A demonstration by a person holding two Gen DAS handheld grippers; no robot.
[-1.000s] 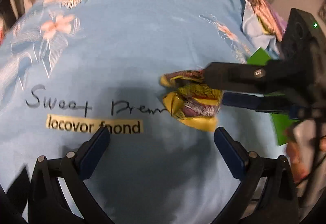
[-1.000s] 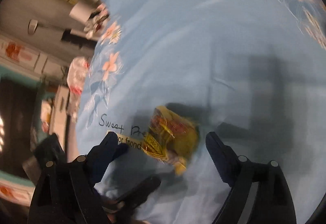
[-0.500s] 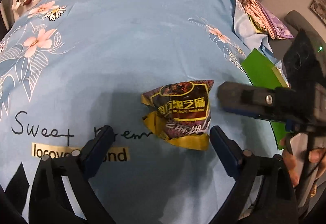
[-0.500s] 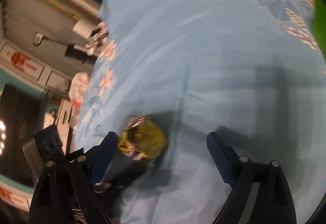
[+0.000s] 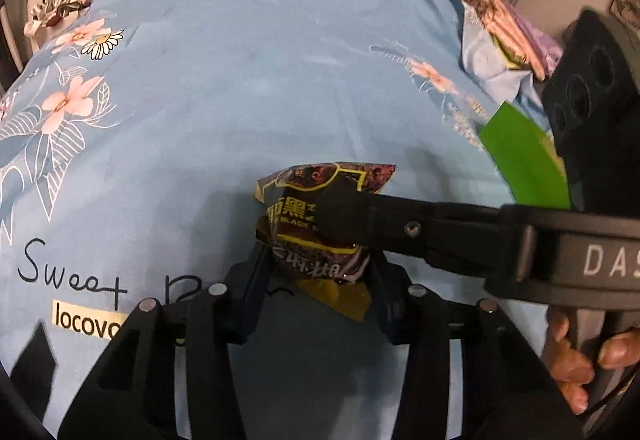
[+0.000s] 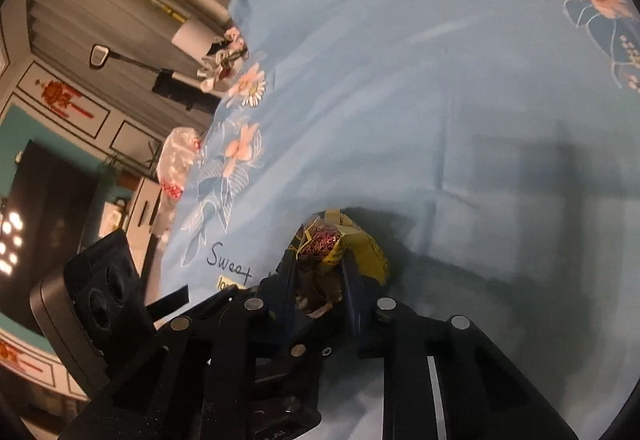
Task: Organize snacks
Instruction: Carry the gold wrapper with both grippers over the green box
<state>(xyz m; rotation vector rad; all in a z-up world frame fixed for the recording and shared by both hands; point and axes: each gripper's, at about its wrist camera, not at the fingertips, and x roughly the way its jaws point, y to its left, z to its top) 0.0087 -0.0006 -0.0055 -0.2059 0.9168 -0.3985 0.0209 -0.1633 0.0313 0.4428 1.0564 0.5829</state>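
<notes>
A yellow and dark purple snack packet [image 5: 316, 228] lies on the light blue flowered sheet [image 5: 240, 80]. My left gripper [image 5: 318, 268] is shut on its lower part, with one finger on each side. My right gripper [image 6: 320, 264] is shut on the same snack packet [image 6: 340, 244]. In the left wrist view the right gripper's black finger [image 5: 400, 228] reaches in from the right across the packet's top.
A green flat packet [image 5: 520, 164] lies at the sheet's right edge, with folded pink and purple cloth [image 5: 516, 36] behind it. A plastic bag [image 6: 176, 160] and small items sit off the sheet's left edge. The left gripper's camera body [image 6: 96, 300] shows at lower left.
Both grippers were open around the packet half a second ago. Now both have closed on it, the left from below, the right from the side.
</notes>
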